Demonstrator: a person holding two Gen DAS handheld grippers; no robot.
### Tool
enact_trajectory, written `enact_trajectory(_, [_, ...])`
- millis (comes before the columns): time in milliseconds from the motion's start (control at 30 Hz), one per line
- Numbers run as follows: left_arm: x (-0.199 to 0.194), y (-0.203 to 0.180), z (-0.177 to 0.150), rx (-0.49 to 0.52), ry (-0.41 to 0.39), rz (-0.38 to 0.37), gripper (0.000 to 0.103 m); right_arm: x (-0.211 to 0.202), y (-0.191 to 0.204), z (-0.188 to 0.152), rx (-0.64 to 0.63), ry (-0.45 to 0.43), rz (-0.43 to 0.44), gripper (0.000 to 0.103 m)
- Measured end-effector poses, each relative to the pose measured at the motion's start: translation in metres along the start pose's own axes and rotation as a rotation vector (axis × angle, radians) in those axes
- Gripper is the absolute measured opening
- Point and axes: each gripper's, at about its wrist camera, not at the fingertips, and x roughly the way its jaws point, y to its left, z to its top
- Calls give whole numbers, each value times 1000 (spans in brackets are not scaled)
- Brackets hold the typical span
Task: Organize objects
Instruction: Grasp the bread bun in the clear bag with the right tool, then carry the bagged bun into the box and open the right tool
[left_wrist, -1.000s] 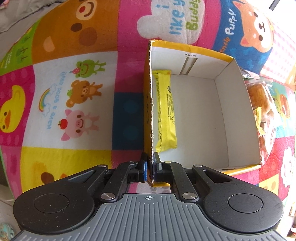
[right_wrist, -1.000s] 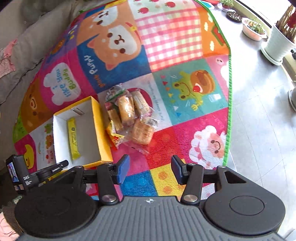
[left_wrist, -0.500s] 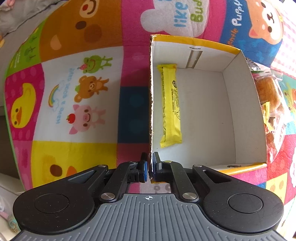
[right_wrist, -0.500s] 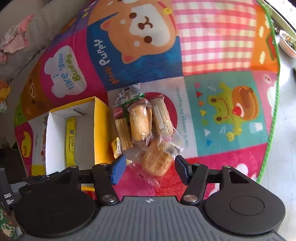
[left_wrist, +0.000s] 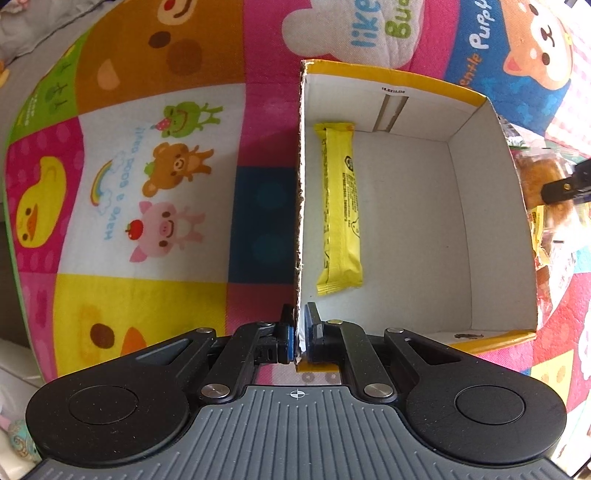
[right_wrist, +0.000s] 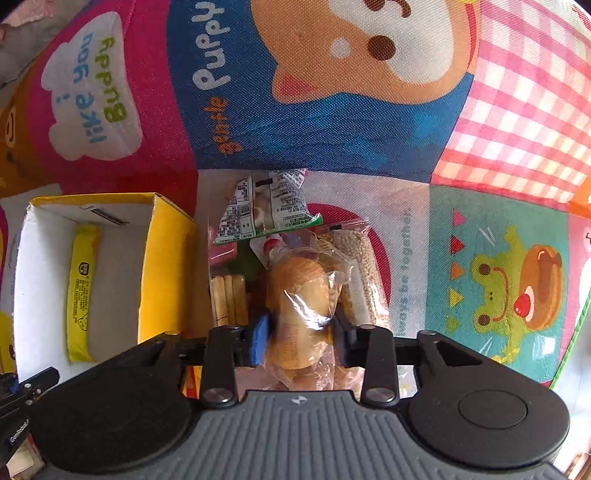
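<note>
A yellow cardboard box (left_wrist: 406, 240) with a white inside lies on the cartoon play mat and holds one yellow snack bar (left_wrist: 340, 206). My left gripper (left_wrist: 298, 317) is shut on the box's left wall (left_wrist: 300, 184) near its near corner. In the right wrist view the box (right_wrist: 162, 266) and the bar (right_wrist: 81, 295) sit at the left. Beside it, my right gripper (right_wrist: 301, 332) points down over a pile of snacks. Its jaws are closing, and the pads touch both sides of a clear-wrapped bun (right_wrist: 299, 284).
Around the bun lie a green-and-white packet (right_wrist: 266, 206), biscuit sticks (right_wrist: 227, 299) and a sesame bar (right_wrist: 362, 280). The snack pile presses close to the box's right wall. The mat (right_wrist: 498, 295) spreads out to the right, with its green edge at the far right.
The right gripper has come down from high above the mat onto the snack pile, and its jaws have narrowed around the bun. The left gripper keeps its hold on the box wall.
</note>
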Motion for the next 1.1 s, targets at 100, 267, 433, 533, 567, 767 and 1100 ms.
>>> enact_trajectory(100, [0, 1, 1, 4, 4, -5, 8, -29, -6, -15, 31, -32, 18, 32])
enact_trajectory(267, [-2, 2, -3, 40, -1, -25, 8, -103, -11, -55, 69, -123, 35, 31])
enact_trajectory(433, [-5, 6, -5, 51, -10, -55, 7, -167, -5, -100, 123, -127, 68, 31])
enact_trajectory(533, [-7, 8, -5, 51, -17, -70, 8, -187, 8, -127, 137, -93, 92, 31])
enact_trajectory(567, [-7, 8, -5, 53, -18, -72, 7, -191, 14, -135, 136, -80, 100, 31])
enact_trajectory(767, [-9, 9, -8, 72, -21, -93, 8, -201, 54, -177, 117, -31, 134, 31])
enact_trajectory(1100, [-7, 17, -10, 79, -24, -138, 9, -206, 87, -196, 113, -42, 111, 32])
